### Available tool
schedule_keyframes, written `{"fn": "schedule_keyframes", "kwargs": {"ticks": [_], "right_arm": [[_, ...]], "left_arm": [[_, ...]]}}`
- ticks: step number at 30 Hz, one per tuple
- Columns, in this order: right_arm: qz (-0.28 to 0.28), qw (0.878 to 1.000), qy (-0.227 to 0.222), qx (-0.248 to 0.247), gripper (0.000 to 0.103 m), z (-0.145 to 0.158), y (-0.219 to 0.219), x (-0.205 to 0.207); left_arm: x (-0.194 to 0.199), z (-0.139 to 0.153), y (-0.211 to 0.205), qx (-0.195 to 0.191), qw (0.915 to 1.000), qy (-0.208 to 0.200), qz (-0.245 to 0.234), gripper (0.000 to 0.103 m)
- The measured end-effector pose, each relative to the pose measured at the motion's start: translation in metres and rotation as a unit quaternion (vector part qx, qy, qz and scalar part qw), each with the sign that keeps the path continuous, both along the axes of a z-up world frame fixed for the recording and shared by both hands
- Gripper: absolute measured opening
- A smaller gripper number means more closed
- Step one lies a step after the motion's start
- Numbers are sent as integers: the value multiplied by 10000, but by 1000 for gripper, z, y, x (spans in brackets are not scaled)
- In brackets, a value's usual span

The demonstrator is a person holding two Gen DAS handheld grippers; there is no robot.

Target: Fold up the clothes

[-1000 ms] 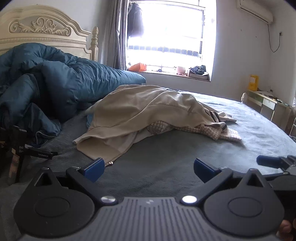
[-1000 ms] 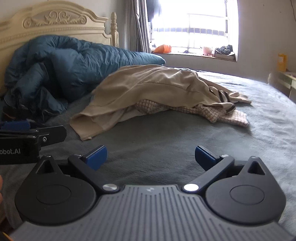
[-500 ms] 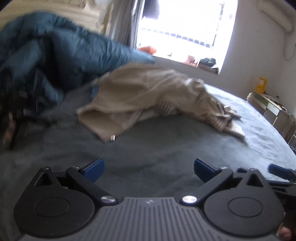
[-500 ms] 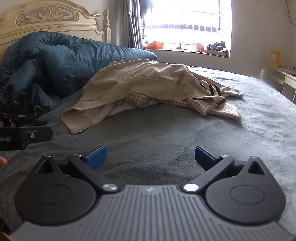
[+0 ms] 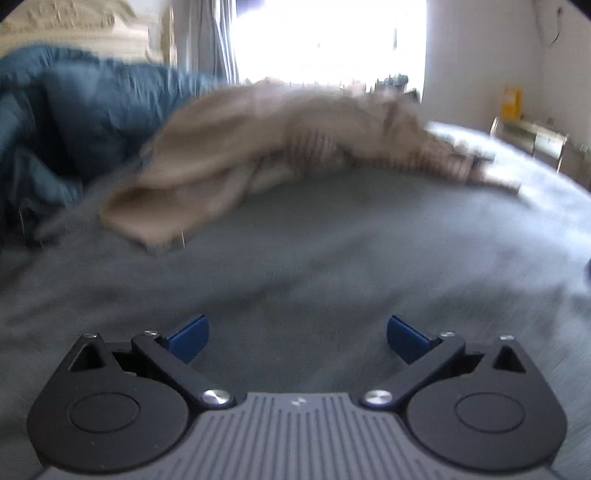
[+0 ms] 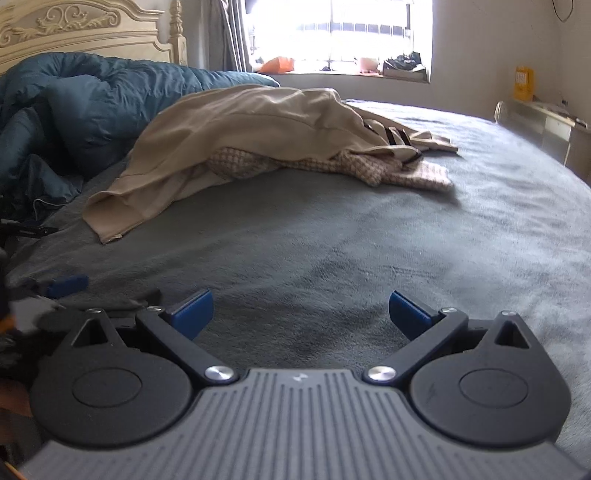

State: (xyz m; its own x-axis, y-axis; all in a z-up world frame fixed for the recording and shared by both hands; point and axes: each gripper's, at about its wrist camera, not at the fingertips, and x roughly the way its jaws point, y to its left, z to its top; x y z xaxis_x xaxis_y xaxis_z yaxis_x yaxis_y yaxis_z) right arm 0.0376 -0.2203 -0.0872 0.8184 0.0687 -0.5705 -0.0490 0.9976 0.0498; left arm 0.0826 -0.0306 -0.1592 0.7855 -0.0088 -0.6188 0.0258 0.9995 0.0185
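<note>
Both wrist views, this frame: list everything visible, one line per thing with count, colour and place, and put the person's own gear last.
beige garment: 1, beige, crumpled mid-bed, on top of the pile
checked garment: 1, cream check, under the beige one, poking out to the right
quilt: 1, dark teal, bunched at the head of the bed
bed cover: 1, grey-green, over the whole mattress
headboard: 1, cream, carved, far left
window: 1, bright, barred, back wall; small items on its sill
yellow box: 1, yellow, by the right wall
desk: 1, pale, right edge
left gripper: 1, black with blue pads, open, above bare cover; view blurred
right gripper: 1, same colours, open, above bare cover
</note>
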Motion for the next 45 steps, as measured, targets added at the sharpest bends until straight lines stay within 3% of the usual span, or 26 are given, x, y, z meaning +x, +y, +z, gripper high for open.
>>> {"fn": "schedule_keyframes", "kwargs": {"ticks": [4,12,24,32,37,39,42,45], "right_arm": [[21,9999,94,97,102,-9,-2,4],[16,9997,134,226,102,-17,1,6],[-339,9985,243,358,102,-2,1,-1],[-498,9981,365,19,102,8,6,-13],[-446,9985,282,112,102,14,1,-20],[-334,9990,231,201,102,18,-2,-21],[-122,9998,11,170,102,25,-5,-22],[17,9993,-378,6,102,34,-8,-16]], "left_arm": [[-6,-3,8,-306,9995,-43,47,103],[-14,-4,6,-91,9999,-115,48,103],[-14,-3,6,-23,9998,-177,46,103],[-12,-5,8,-69,9998,-161,18,103],[-10,-1,9,-114,9999,-95,14,103],[-12,5,15,-307,9994,-118,-99,103],[-17,18,28,-711,9966,-272,-300,103],[-17,37,42,-714,9956,-547,-279,103]]}}
